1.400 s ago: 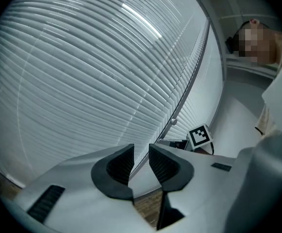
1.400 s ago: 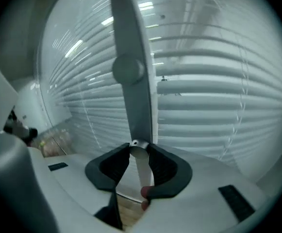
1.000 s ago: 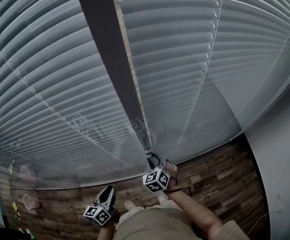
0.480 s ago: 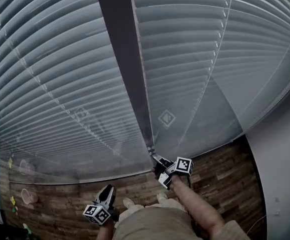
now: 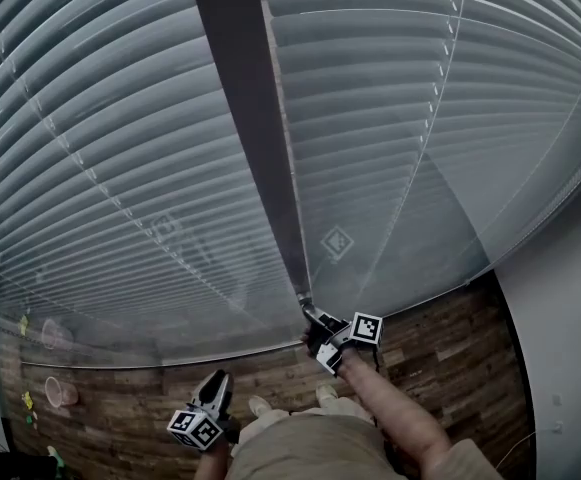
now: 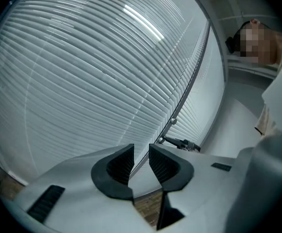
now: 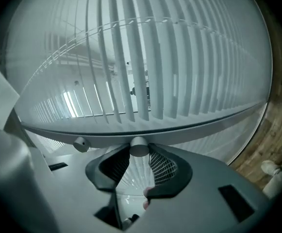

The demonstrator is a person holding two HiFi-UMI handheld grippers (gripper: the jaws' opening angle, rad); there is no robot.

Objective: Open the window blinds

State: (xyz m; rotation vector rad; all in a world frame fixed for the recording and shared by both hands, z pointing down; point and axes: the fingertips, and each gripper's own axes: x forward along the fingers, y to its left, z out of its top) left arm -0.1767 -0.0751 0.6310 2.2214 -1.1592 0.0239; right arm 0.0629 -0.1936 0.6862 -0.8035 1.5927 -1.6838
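Note:
Two panels of grey slatted blinds hang side by side, with a dark mullion between them. A thin tilt wand runs down the mullion's right edge. At its lower end sits my right gripper, rolled onto its side. Its jaws have just been closing, and the wand's round white tip is pinched between their tips. Behind that tip the slats stand partly apart. My left gripper hangs lower left, away from the blinds, its jaws open around nothing.
Wooden plank floor lies under the blinds, and a pale wall stands at the right. Small coloured things lie on the floor at far left. The blinds' bottom rail and a second knob are close to the right jaws.
The right gripper has rolled about its own axis, so its marker cube swung from below-left to the right. It has stayed at the wand's lower end. The left gripper has kept still.

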